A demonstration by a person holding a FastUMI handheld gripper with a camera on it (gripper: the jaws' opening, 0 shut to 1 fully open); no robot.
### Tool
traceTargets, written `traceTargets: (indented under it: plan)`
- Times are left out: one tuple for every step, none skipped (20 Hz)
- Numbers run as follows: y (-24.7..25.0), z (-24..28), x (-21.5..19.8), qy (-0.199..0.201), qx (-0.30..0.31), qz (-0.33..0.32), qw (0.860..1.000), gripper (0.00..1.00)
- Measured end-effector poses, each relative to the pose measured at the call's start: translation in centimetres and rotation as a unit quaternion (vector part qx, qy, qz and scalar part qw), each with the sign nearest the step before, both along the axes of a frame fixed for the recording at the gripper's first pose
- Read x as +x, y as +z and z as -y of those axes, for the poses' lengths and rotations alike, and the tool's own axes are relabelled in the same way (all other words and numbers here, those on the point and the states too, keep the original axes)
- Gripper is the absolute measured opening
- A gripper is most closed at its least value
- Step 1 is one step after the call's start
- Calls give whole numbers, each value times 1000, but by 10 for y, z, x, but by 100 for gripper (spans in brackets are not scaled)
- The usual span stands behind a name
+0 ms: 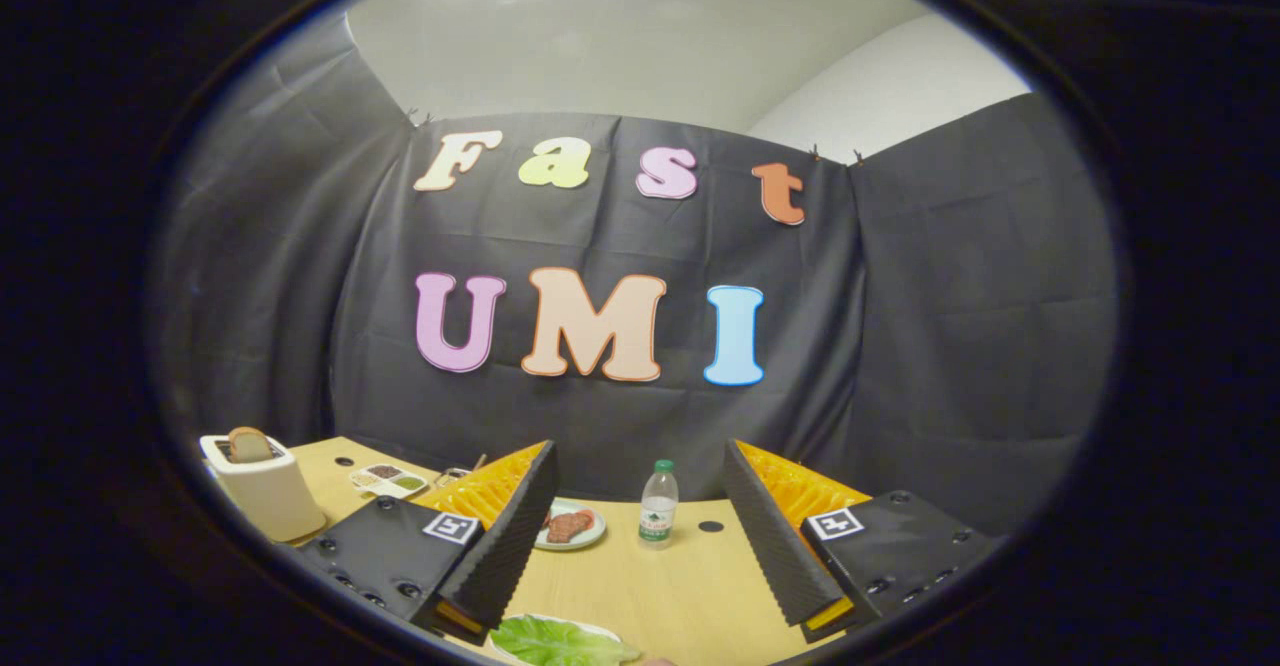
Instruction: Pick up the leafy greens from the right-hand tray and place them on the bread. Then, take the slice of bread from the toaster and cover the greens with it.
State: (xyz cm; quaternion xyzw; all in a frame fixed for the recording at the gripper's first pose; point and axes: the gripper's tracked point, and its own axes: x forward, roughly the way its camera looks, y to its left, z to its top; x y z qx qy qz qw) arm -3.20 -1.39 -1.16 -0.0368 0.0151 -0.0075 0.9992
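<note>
Gaping wide and holding nothing, gripper [640, 556] over the table [680, 586], leafy greens [560, 643] seemingly just below its fingers

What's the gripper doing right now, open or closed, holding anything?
Gripper: open, fingers wide apart, holding nothing; the leafy greens lie just below, between the fingertips.

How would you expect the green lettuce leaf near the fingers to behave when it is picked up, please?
The green lettuce leaf looks thin and ruffled, so it will probably flop and droop from a pinch. It seems light, likely lifting easily off its white plate. Its crinkled edge may tear under a hard squeeze. The gripper hangs open above it, fingers wide apart.
</note>
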Motion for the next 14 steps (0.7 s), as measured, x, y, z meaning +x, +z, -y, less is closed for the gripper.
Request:
traceTargets:
  plan:
    - [-1, 2, 0, 0, 0, -1, 1000, 100]
    - [-3, 4, 1, 0, 1, -2, 1000, 100]
    - [-4, 4, 1, 0, 2, -2, 1000, 100]
    - [-5, 5, 2, 1, 3, -4, 1000, 100]
    - [-8, 6, 1, 2, 3, -5, 1000, 100]
    - [-10, 6, 1, 3, 4, -6, 1000, 100]
    - [-13, 6, 1, 4, 7, -8, 1000, 100]
    - [-16, 5, 1, 7, 13, -11, 1000, 100]
    - [-21, 4, 1, 9, 17, -16, 1000, 100]
    - [-25, 2, 2, 13, 18, -21, 1000, 100]
    - [-30, 0, 3, 19, 17, -29, 999, 100]
    - [-36, -4, 3, 30, 17, -38, 999, 100]
    - [-41, -10, 2, 45, 15, -47, 998, 100]
    - [-46, -15, 5, 58, 10, -56, 997, 100]
